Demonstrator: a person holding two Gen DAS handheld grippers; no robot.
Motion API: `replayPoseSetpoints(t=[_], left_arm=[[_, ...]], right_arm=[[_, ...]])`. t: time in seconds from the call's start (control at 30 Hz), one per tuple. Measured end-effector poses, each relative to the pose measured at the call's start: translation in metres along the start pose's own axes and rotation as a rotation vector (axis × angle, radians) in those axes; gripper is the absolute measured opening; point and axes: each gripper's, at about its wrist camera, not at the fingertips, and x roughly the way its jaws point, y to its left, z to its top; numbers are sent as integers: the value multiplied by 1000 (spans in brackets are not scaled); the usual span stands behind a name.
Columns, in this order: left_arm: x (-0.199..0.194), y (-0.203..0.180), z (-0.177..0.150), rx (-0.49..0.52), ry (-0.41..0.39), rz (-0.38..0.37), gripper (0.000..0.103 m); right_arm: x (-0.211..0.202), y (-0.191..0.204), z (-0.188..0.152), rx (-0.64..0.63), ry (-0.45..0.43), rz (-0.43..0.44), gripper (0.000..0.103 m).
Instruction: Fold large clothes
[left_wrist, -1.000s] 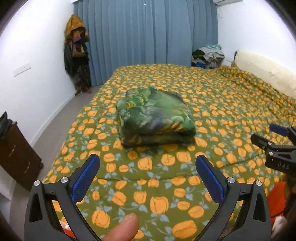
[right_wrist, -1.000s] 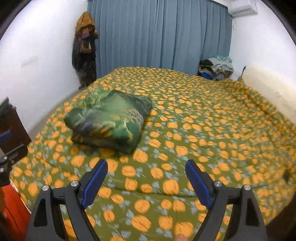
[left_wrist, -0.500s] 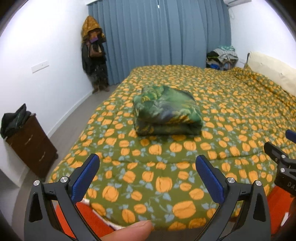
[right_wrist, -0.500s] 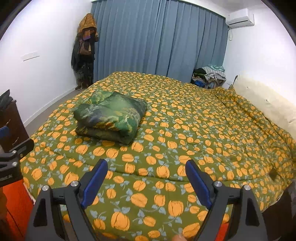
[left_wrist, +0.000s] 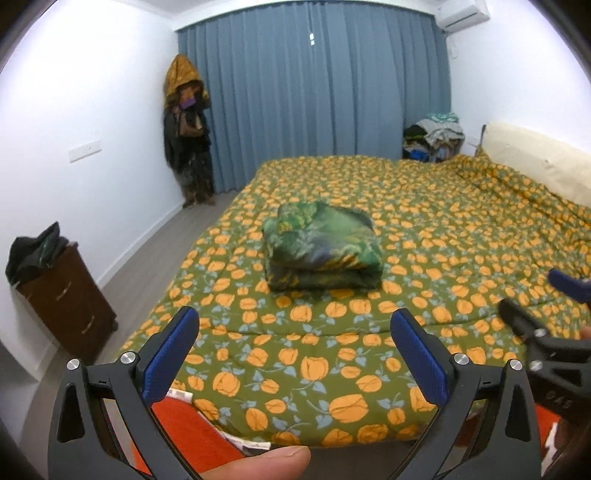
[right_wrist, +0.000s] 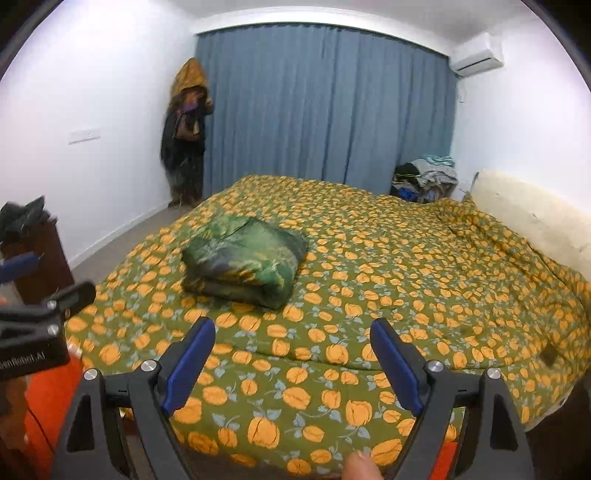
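Across the room, wide bed under green quilt printed with orange pumpkins. On that quilt, toward its left near side, folded green leaf-print cloth bundle, squared and resting flat. Off the quilt's near edge, left gripper and right gripper, blue-padded, both spread wide, holding nothing.

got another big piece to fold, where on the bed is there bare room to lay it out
Free: the wide stretch of pumpkin-print duvet between the folded green quilt and the cream headboard, and the strip along the near edge. Crowded: the quilt's spot and the clothes pile beyond the far corner.
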Motion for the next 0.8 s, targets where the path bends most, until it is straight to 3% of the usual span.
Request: replayPoseSetpoints(t=[0.17, 0.47, 0.8], left_arm=[[-11, -5, -2, 41, -2, 51, 103], [-22, 5, -3, -19, 52, 3, 103], [-29, 5, -8, -6, 70, 41, 103]], right_arm=[[-6, 1, -3, 18, 41, 2, 88], [-31, 5, -1, 16, 32, 6, 88], [-40, 12, -8, 4, 65, 38, 88]])
